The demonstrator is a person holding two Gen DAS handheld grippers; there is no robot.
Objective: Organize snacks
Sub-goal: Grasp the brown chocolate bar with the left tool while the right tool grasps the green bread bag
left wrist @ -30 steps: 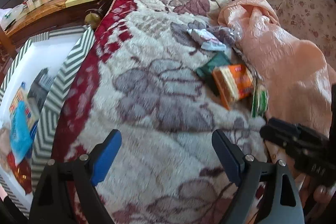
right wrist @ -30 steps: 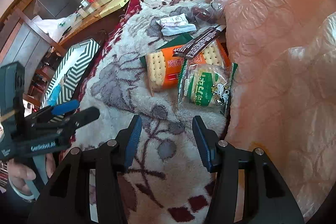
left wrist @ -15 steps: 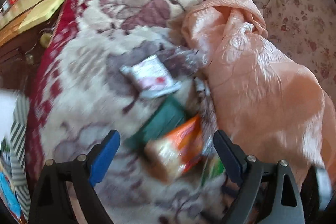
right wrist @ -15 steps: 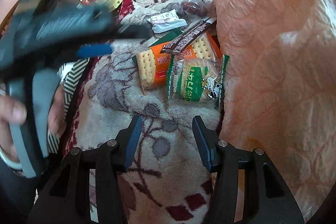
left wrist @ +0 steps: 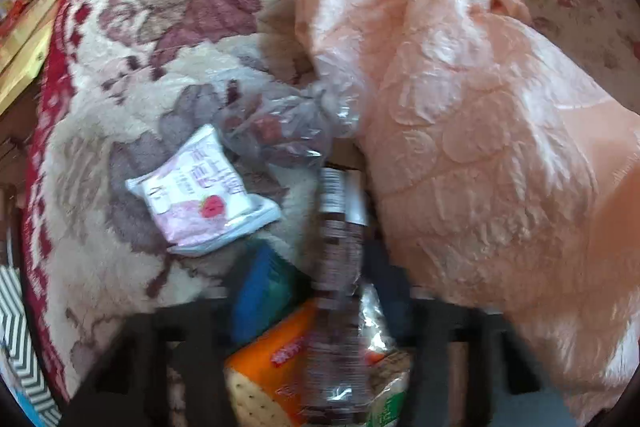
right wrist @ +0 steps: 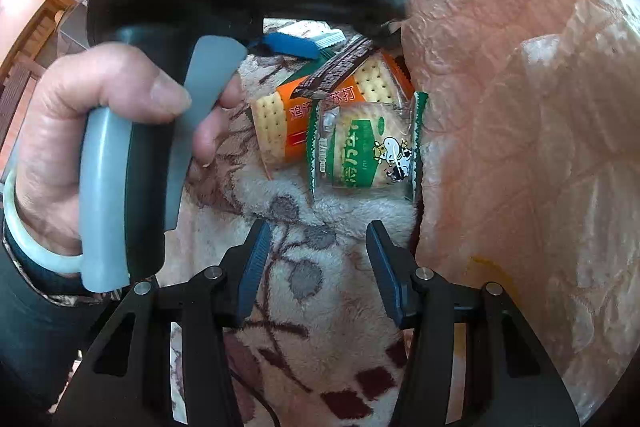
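Several snack packets lie in a pile on the floral blanket (left wrist: 180,27). A long brown snack bar (left wrist: 340,247) (right wrist: 336,71) rests across an orange cracker packet (left wrist: 276,367) (right wrist: 276,123) and a dark green packet (left wrist: 280,287). My left gripper (left wrist: 336,291) (right wrist: 348,43) points down over the bar. Its blurred jaws are closing, one on each side of the bar, with slim gaps still showing. A green-and-white biscuit packet (right wrist: 360,143) lies just ahead of my right gripper (right wrist: 318,259), which stands open over bare blanket. Farther off sits a white-and-pink packet (left wrist: 200,195).
A crumpled peach quilt (left wrist: 480,147) (right wrist: 520,107) crowds the pile from the right. A clear bag of dark red pieces (left wrist: 276,131) lies behind the packets. The chevron-edged tray (left wrist: 16,327) shows at the far left. A hand (right wrist: 100,131) grips the left tool's handle.
My left gripper swept from the tray side across the blanket to the snack pile, and its wide jaws narrowed around the brown bar. The right gripper stayed put.
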